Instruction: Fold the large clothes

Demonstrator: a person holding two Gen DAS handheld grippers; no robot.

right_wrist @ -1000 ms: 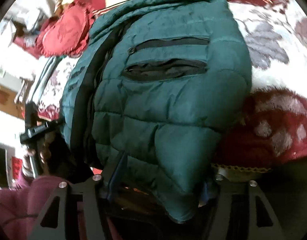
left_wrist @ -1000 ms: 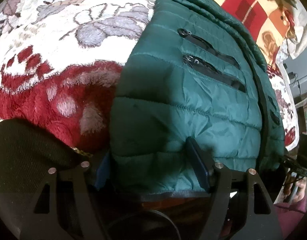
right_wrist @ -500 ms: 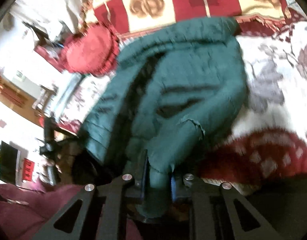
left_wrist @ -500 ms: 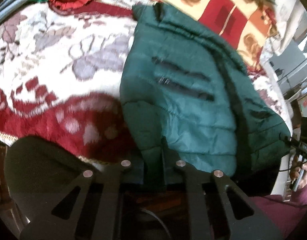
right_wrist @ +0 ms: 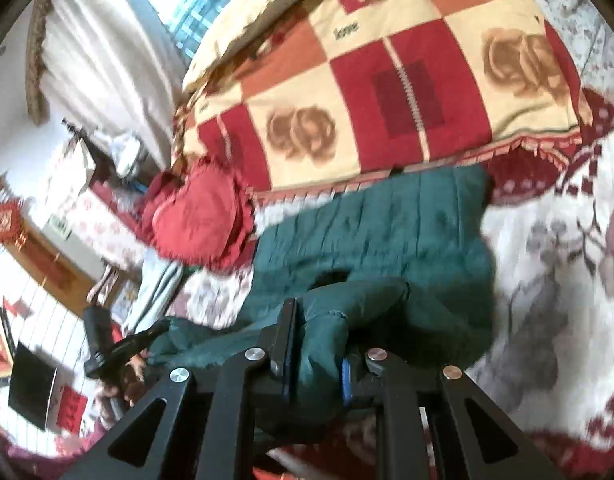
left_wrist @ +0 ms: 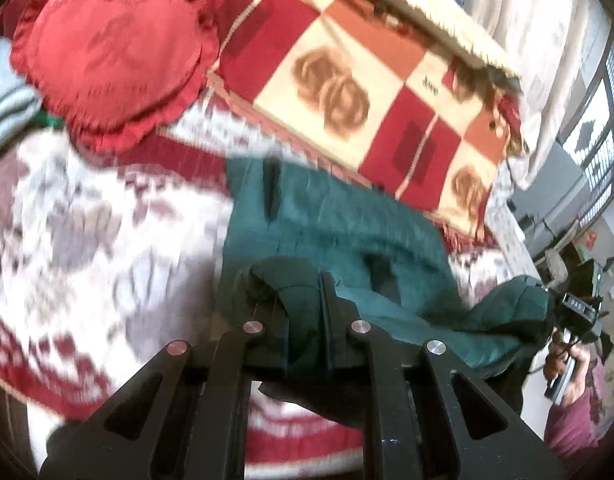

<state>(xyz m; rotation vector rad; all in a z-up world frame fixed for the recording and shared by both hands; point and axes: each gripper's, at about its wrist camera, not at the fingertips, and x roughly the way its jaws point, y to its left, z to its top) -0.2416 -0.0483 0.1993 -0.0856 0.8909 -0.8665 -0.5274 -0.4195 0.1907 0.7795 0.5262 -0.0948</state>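
Observation:
A dark green quilted jacket [left_wrist: 347, 224] lies on a bed with a red and white floral blanket [left_wrist: 87, 240]. My left gripper [left_wrist: 305, 320] is shut on the jacket's near hem, and the fabric bunches up between its fingers. In the right wrist view the same jacket [right_wrist: 387, 232] stretches toward the pillows, and my right gripper [right_wrist: 317, 352] is shut on the other near corner of the hem. Both held corners are lifted off the bed. The other gripper [left_wrist: 575, 308] and the hand holding it show at the right edge of the left wrist view.
A red heart-shaped cushion [left_wrist: 111, 64] and a checkered red, orange and cream blanket [left_wrist: 347, 80] lie at the head of the bed. A folded grey garment [left_wrist: 3, 96] sits at the far left. Curtains and a window [right_wrist: 211, 0] stand beyond the bed.
Both grippers closed on the jacket's hem and rose, lifting the near edge off the bed. The views tilted up, so the pillows and the room came into sight.

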